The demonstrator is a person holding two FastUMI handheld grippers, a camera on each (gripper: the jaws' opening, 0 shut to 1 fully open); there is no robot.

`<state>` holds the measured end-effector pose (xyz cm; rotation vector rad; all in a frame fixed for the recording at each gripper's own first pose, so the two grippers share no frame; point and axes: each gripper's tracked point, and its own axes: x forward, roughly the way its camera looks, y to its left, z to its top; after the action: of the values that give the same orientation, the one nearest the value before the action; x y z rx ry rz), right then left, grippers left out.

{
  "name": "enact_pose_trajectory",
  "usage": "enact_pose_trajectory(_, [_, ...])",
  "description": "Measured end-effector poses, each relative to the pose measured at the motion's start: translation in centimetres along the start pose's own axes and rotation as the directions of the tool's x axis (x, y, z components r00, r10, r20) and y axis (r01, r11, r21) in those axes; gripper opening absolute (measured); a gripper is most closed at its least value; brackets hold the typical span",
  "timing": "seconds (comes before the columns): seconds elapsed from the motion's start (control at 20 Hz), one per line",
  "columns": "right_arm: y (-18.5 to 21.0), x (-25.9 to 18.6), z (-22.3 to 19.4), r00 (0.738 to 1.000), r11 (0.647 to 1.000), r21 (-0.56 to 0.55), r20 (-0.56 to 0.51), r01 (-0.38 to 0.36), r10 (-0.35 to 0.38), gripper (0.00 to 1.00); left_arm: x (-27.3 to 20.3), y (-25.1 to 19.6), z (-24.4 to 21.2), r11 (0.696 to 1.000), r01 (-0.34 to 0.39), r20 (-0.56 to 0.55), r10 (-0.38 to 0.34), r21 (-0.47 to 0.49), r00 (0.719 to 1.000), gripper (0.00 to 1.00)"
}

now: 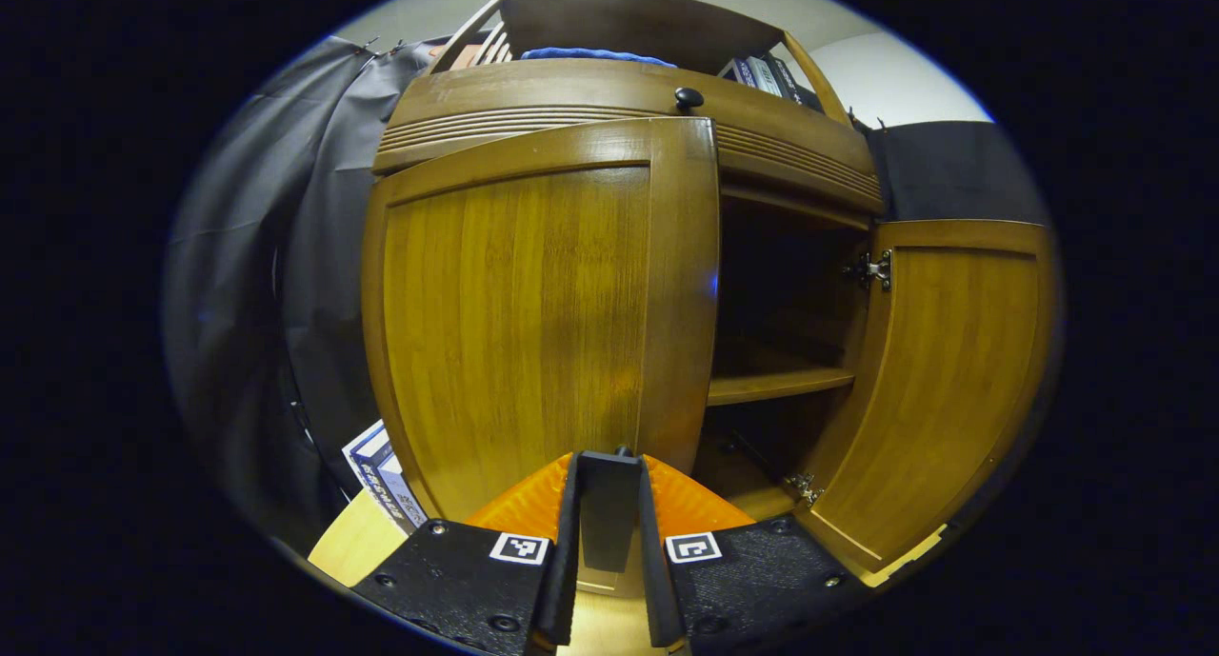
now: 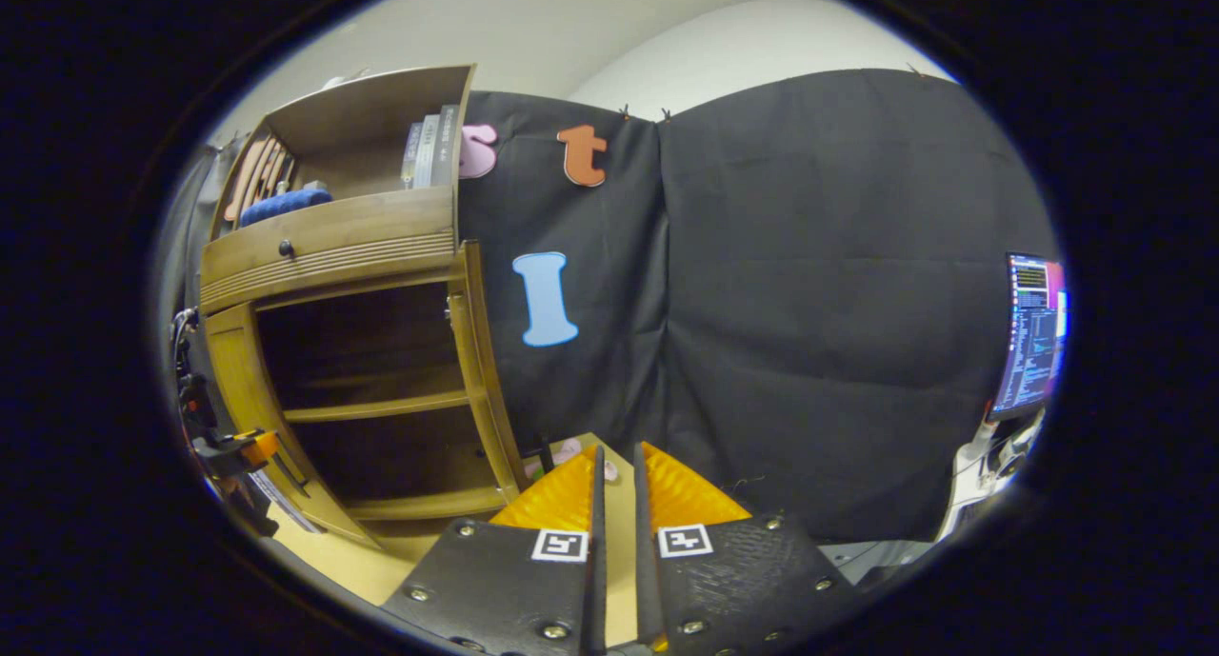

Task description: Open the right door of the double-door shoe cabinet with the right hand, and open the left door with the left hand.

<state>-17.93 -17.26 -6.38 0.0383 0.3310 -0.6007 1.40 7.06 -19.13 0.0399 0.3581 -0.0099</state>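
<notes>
The wooden shoe cabinet [image 1: 609, 104] stands close ahead. Its right door [image 1: 952, 380] is swung wide open, showing dark shelves [image 1: 776, 382]. The left door [image 1: 533, 323] fills the middle of the left gripper view, its free edge standing a little off the cabinet. My left gripper [image 1: 609, 504] is shut on the dark door handle [image 1: 609, 513] low on that door. In the right gripper view the cabinet [image 2: 329, 242] is far left, its right door [image 2: 481, 370] edge-on. My right gripper [image 2: 614, 489] is off to the right of it, fingers nearly together with nothing between.
A drawer with a dark knob [image 1: 688, 96] tops the doors. Books [image 1: 767, 73] and a blue cloth [image 1: 595, 54] sit on the upper shelf. Boxes [image 1: 381, 475] lean left of the cabinet. A monitor [image 2: 1033, 332] glows at the far right. Small pink things [image 2: 569, 449] lie by the wall.
</notes>
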Motion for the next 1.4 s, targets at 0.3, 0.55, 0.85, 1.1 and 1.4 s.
enact_pose_trajectory(0.3, [0.6, -0.3, -0.4, 0.999, 0.999, -0.011, -0.012, -0.034, 0.034, 0.12, -2.5, 1.1, -0.1, 1.000, -0.015, -0.001, 0.015, -0.008, 1.000, 0.32])
enact_pose_trajectory(0.55, [1.9, 0.2, -0.7, 0.997, 0.997, -0.013, -0.024, -0.072, 0.072, 0.13, -4.7, 2.4, -0.2, 0.999, -0.039, 0.001, 0.039, -0.017, 0.999, 0.27])
enact_pose_trajectory(0.85, [5.1, 0.9, -0.9, 0.988, 0.988, -0.022, -0.030, -0.152, 0.151, 0.13, -7.1, 4.4, -0.4, 0.997, -0.076, -0.001, 0.076, -0.032, 0.997, 0.26])
enact_pose_trajectory(1.1, [7.6, 0.6, -1.2, 0.978, 0.978, -0.033, -0.032, -0.208, 0.207, 0.13, -8.8, 5.9, -0.5, 0.994, -0.103, -0.001, 0.103, -0.038, 0.995, 0.20])
enact_pose_trajectory(1.4, [9.5, 0.3, -1.5, 0.967, 0.967, -0.022, -0.037, -0.253, 0.252, 0.13, -10.3, 7.7, -0.5, 0.992, -0.126, -0.009, 0.127, 0.006, 0.992, 0.14])
